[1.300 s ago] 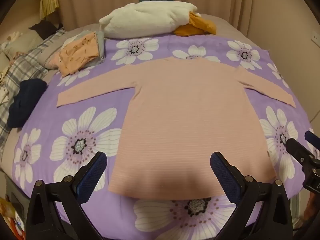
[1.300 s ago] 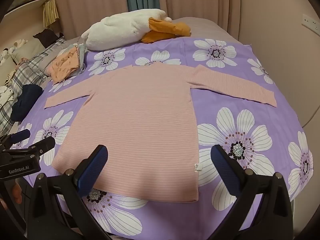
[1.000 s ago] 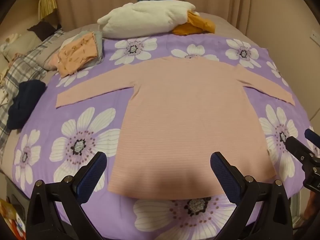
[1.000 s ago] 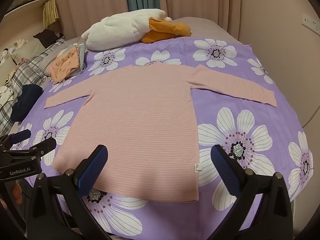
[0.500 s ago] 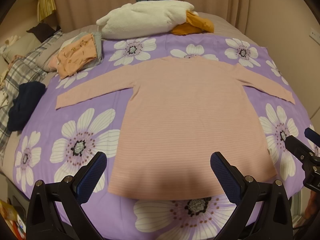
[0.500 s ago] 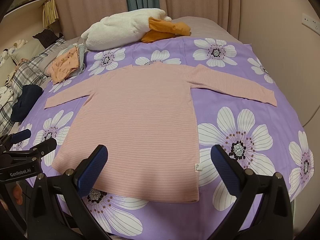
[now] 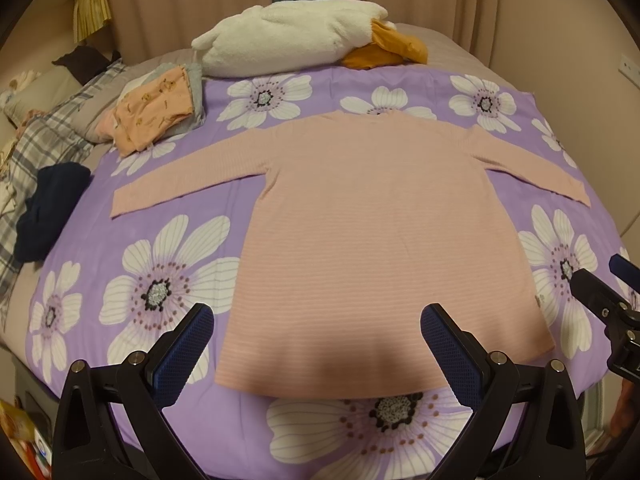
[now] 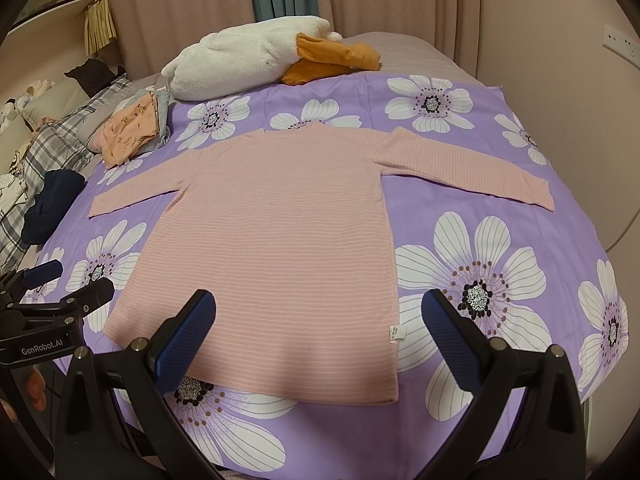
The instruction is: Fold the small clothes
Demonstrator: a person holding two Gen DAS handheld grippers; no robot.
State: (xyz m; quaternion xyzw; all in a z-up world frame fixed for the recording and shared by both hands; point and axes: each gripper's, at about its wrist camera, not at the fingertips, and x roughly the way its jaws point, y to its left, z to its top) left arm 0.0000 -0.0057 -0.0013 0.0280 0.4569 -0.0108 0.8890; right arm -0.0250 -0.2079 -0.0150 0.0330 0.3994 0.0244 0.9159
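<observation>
Shirt [image 7: 372,236]: flat on the bed [image 7: 168,240], hem near, neck far, sleeves out left and right.
Left tool [image 7: 316,344]: released, over hem's left half.
Right tool [image 8: 318,332]: released, nearer the right hem corner.

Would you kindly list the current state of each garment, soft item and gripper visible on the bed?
pink striped top: unfolded, flat, both sleeves out.
left hand-held gripper: open, empty, above the hem.
right hand-held gripper: open, empty, above the hem.
orange printed garment: folded, on a grey one.
dark blue garment: crumpled.
white plush toy: lying on its side.
</observation>
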